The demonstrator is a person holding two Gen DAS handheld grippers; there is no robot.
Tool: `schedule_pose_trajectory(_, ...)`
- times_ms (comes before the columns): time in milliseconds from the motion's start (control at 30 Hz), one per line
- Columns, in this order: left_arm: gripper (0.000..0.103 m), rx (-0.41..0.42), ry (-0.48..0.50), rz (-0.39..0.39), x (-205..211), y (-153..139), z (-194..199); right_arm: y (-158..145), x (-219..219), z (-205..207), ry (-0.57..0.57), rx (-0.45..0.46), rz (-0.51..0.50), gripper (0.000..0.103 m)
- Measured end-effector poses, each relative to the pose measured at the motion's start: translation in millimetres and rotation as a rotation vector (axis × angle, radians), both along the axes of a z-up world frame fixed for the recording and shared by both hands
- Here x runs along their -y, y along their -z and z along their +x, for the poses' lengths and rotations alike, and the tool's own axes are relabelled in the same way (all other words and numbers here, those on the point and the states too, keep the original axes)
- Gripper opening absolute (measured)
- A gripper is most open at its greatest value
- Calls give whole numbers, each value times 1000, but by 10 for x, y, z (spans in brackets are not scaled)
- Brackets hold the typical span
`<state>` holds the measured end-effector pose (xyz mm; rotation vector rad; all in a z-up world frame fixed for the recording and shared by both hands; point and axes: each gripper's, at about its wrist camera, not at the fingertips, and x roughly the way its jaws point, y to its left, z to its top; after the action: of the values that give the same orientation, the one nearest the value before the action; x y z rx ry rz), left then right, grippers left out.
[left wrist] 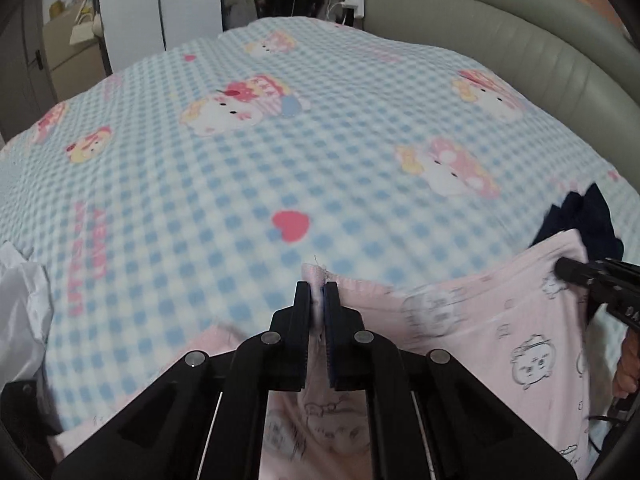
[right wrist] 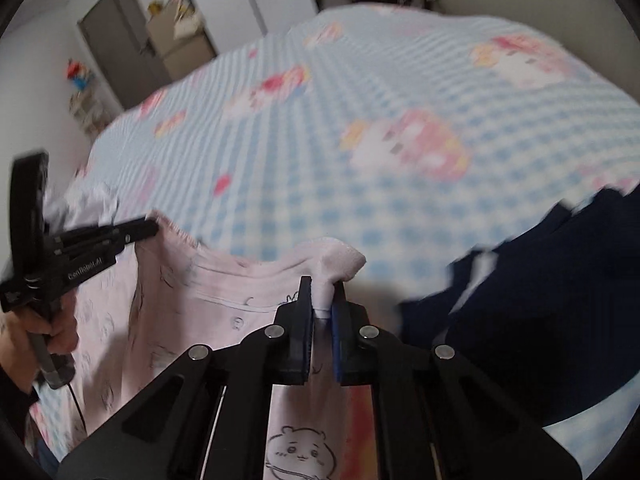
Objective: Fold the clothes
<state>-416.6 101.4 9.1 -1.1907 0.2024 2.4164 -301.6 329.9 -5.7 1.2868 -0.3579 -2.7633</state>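
Observation:
A pale pink garment (left wrist: 480,320) printed with cartoon animals hangs stretched between both grippers above the bed. My left gripper (left wrist: 318,292) is shut on one corner of its top edge. My right gripper (right wrist: 322,292) is shut on the other corner, and the pink garment (right wrist: 224,292) sags between them. The right gripper also shows in the left wrist view (left wrist: 568,270), and the left gripper shows in the right wrist view (right wrist: 152,228). The lower part of the garment is hidden below the grippers.
A blue-and-white checked blanket (left wrist: 280,184) with cartoon cats and hearts covers the bed. A dark navy garment (right wrist: 560,320) lies at the right. A white garment (left wrist: 20,304) lies at the left. A grey padded headboard (left wrist: 520,40) runs along the far right.

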Motion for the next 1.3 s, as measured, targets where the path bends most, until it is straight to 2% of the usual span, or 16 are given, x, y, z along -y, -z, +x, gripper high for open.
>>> schedule_pose_trajectory(100,7,38,-9,12,-120,218,-232,-40,-181,-9,31,6,24,6)
schedule_pose_trajectory(167,7,77,-15,-9,-269,446,-326,71,-260,-37,46,38,42,6)
schedule_pose_trajectory(267,11,152,-19,-99,-475,817,-436,411,-253,-173,50,126,86,6)
schedule_pose_trajectory(367,13,157,-32,-86,-457,648,-420,692,-218,-288,50,218,109,9)
schedule_pose_trajectory(433,18,101,-25,-31,-339,303,-235,542,-225,-236,56,187,82,15)
schedule_pose_trajectory(467,22,75,-20,-6,-280,139,-135,431,-231,-195,60,161,63,25)
schedule_pose_trajectory(500,25,59,-8,6,-225,12,9,320,-238,-153,64,135,44,28)
schedule_pose_trajectory(567,28,43,2,29,-112,-178,296,79,-178,12,37,86,29,28)
schedule_pose_trajectory(633,28,65,0,40,17,-237,641,-136,-74,215,-4,47,17,28)
schedule_pose_trajectory(767,28,99,-41,74,339,-132,1426,-217,381,773,-129,74,-39,29)
schedule_pose_trajectory(900,28,167,-65,164,582,158,2064,13,833,1308,-241,112,-99,32)
schedule_pose_trajectory(967,28,206,-102,99,617,398,2261,285,1072,1518,-270,169,-124,32)
schedule_pose_trajectory(1033,30,241,-146,8,741,606,2401,520,1196,1655,-264,218,-75,32)
schedule_pose_trajectory(1100,30,233,-200,47,1041,531,2606,652,1228,1794,-248,239,-19,27)
schedule_pose_trajectory(1200,28,186,-345,86,1501,380,2879,510,999,2052,-194,194,-1,29)
schedule_pose_trajectory(1300,28,187,-441,282,1830,402,3120,432,833,2193,-104,176,-55,31)
